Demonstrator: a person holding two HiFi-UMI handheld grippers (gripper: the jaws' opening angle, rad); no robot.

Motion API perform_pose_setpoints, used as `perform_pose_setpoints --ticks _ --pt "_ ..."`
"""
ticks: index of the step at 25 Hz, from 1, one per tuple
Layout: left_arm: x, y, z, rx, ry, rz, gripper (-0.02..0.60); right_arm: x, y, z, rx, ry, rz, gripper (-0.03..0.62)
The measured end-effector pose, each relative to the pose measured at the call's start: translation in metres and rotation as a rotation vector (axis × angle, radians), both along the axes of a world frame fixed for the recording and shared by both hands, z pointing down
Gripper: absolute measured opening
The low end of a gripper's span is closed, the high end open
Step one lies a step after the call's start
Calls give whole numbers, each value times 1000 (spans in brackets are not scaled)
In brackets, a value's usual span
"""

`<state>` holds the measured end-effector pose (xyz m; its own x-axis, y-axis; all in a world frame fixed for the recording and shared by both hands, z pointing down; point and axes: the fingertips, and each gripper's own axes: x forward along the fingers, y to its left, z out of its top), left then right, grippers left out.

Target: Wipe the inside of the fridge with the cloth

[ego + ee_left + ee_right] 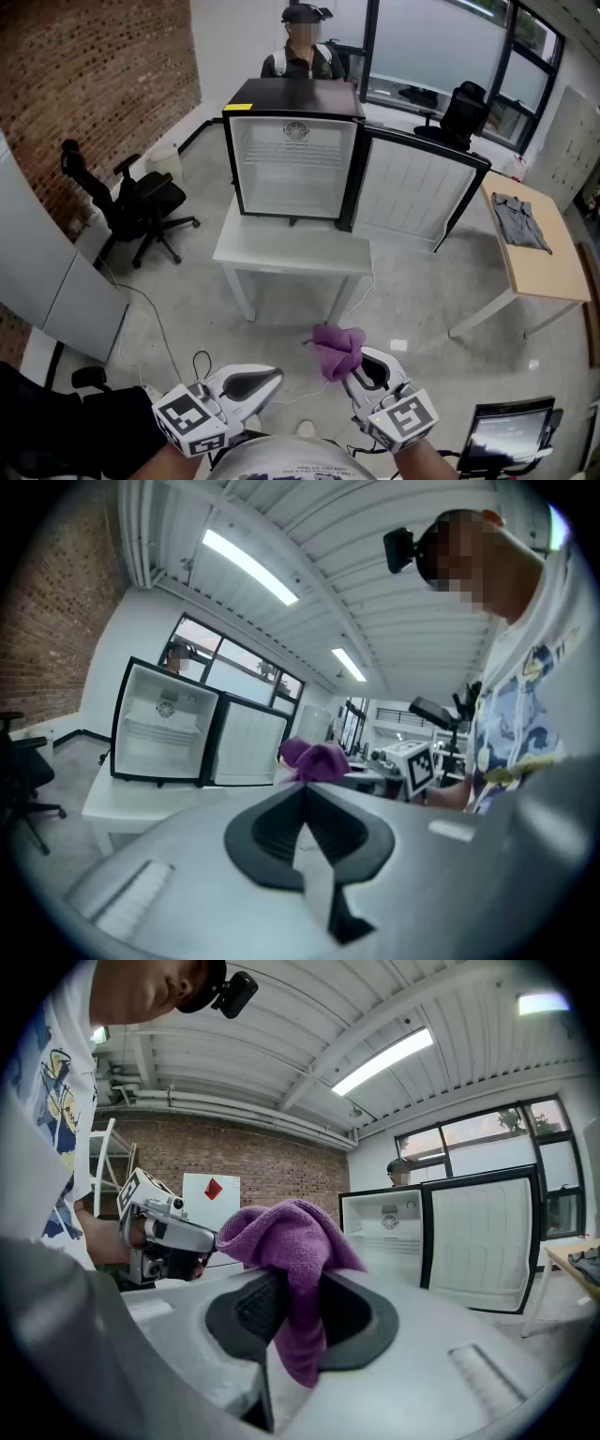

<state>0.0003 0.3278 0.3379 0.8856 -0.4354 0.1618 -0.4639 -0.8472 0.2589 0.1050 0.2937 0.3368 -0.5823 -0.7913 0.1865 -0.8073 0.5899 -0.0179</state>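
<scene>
One black fridge (292, 159) stands on a white table (291, 255), with its door (417, 192) swung wide open to its right. A person (302, 52) stands right behind the fridge. A wooden desk (544, 262) sits to the fridge's right, past the door, and a black office chair (141, 202) sits to its left. We hold both grippers well in front of the fridge, with grey floor (431, 309) between them and the table. Our right gripper (295, 1283) has its jaws clamped on the purple cloth (281, 1237), which bunches above them and hangs down through the gap. Our left gripper (305, 794) has its jaws pressed together with nothing between them, near the cloth.
</scene>
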Motion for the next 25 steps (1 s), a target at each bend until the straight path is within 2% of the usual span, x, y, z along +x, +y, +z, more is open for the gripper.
perform_pose_setpoints --ticks 3,13,25 --pt "6 1 0 -7 0 -12 8 4 3 3 26 -15 -40 78" --pt "34 10 1 1 -26 -8 8 25 13 -1 57 -34 -67 78" --pt "45 -3 1 -10 -45 -27 8 47 5 10 -21 -39 -34 78"
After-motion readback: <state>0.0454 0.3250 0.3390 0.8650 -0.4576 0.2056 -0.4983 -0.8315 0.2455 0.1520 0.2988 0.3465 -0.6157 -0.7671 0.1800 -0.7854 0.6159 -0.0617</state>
